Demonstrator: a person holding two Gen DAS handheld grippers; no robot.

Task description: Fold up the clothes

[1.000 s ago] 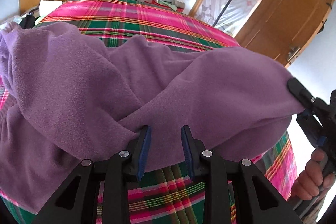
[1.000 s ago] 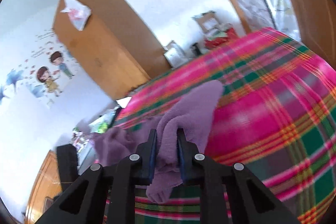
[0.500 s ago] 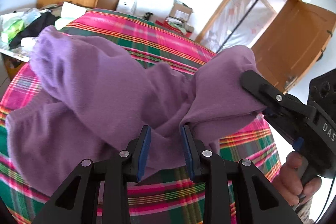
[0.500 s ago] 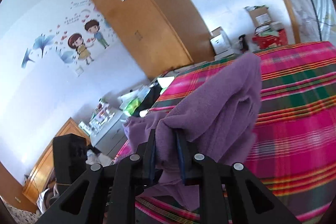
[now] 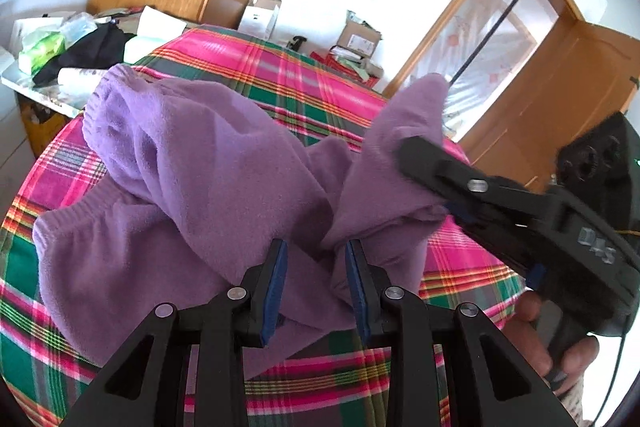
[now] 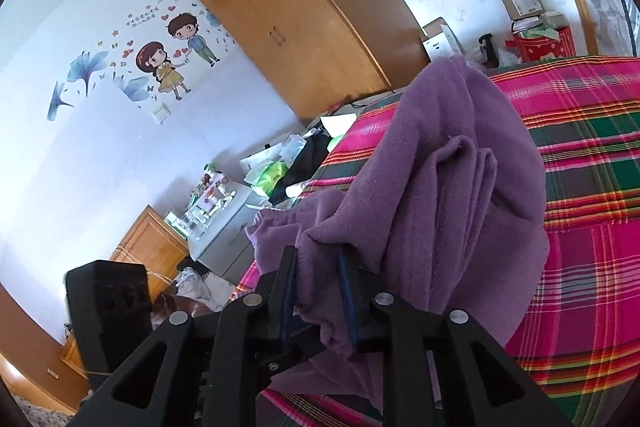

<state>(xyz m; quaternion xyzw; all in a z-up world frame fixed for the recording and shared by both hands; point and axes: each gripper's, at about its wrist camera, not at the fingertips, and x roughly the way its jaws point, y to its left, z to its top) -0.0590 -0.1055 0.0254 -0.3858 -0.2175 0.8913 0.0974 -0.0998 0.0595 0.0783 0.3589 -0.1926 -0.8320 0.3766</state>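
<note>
On one plaid bed [image 5: 288, 75]: one purple garment [image 5: 208, 163], two tools.

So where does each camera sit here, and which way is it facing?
Left wrist: on the left claw, looking across the plaid bed toward the door; right claw and a hand show.
Right wrist: on the right claw, facing the wardrobe.
Shared: the purple garment, bed, wardrobe.

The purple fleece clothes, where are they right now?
In the left wrist view the purple fleece clothes lie bunched on the plaid blanket, one end lifted on the right by the right tool.
</note>
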